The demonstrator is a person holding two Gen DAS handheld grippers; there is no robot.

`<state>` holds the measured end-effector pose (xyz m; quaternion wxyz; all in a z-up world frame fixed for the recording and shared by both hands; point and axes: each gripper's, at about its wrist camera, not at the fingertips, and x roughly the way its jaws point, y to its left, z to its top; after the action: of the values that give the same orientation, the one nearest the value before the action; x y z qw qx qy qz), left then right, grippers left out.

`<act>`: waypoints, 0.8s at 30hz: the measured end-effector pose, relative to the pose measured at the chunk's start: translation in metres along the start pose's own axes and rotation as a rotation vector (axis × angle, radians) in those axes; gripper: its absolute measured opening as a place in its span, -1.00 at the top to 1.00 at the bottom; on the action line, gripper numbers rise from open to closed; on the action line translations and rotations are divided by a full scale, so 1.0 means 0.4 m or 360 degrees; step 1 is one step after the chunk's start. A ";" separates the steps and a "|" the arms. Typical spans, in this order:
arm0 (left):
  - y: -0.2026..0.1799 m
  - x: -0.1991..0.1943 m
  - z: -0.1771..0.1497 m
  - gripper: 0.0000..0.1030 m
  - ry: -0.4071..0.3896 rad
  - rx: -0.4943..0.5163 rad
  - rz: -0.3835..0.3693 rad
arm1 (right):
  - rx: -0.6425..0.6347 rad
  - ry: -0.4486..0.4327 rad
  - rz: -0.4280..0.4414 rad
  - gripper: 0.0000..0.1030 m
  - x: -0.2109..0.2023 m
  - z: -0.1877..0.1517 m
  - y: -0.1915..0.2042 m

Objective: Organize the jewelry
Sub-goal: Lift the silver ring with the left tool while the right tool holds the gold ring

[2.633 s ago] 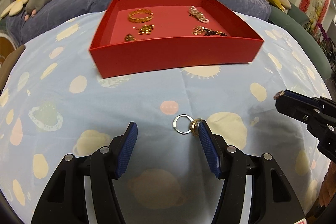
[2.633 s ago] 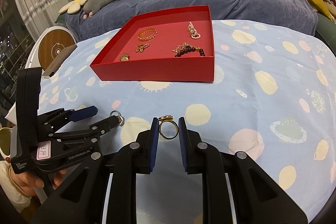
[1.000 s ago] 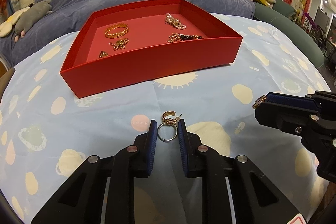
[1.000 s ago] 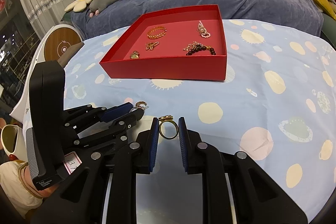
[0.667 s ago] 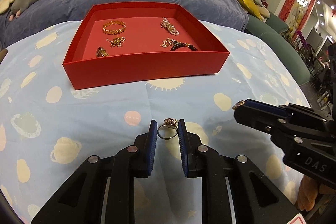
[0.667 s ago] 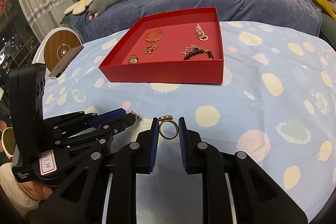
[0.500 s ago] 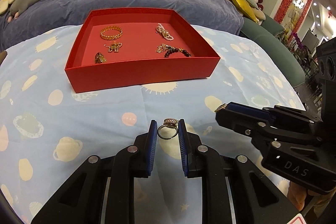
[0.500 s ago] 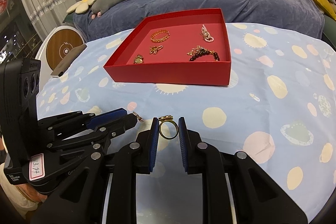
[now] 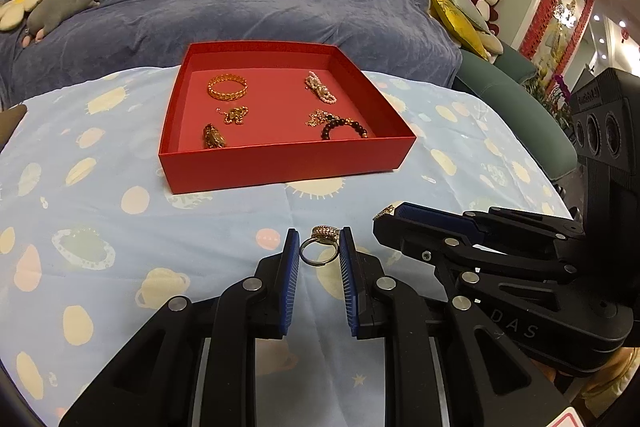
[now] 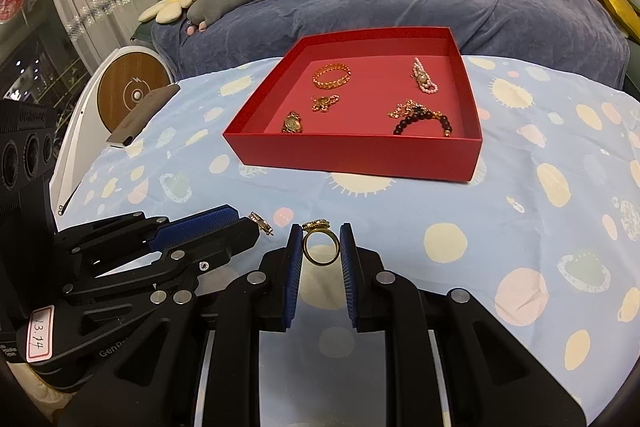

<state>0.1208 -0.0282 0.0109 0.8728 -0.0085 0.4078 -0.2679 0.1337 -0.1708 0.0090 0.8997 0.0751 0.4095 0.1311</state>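
Red tray (image 9: 280, 163), on the cloth-covered surface (image 9: 120, 227): five pieces already laid inside. They are a gold bangle (image 9: 227, 87), a small gold chain (image 9: 236, 115), a gold charm (image 9: 214, 141), a pearl piece (image 9: 320, 91) and a dark bead bracelet (image 9: 344, 127).

Left gripper (image 9: 320, 259): my jaws stand narrow, clamped on a silver ring (image 9: 319, 251).

Right gripper (image 10: 321, 251): likewise clamped, on a gold ring (image 10: 320, 247).

Outstanding: both rings, held above the cloth short of the tray, not yet set in. Nothing else loose in view.
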 end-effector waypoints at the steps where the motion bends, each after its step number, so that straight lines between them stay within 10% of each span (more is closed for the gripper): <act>1: 0.001 -0.004 0.001 0.67 -0.0008 -0.0001 0.0005 | -0.0001 -0.0007 0.0001 0.64 -0.001 0.004 0.003; 24: 0.052 0.031 -0.039 0.67 0.0202 -0.0079 0.0011 | -0.0002 0.0022 -0.0009 0.64 0.022 0.004 0.005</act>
<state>0.1258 -0.0130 -0.0132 0.8457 -0.0117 0.4688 -0.2547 0.1400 -0.1665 0.0040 0.8973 0.0725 0.4157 0.1295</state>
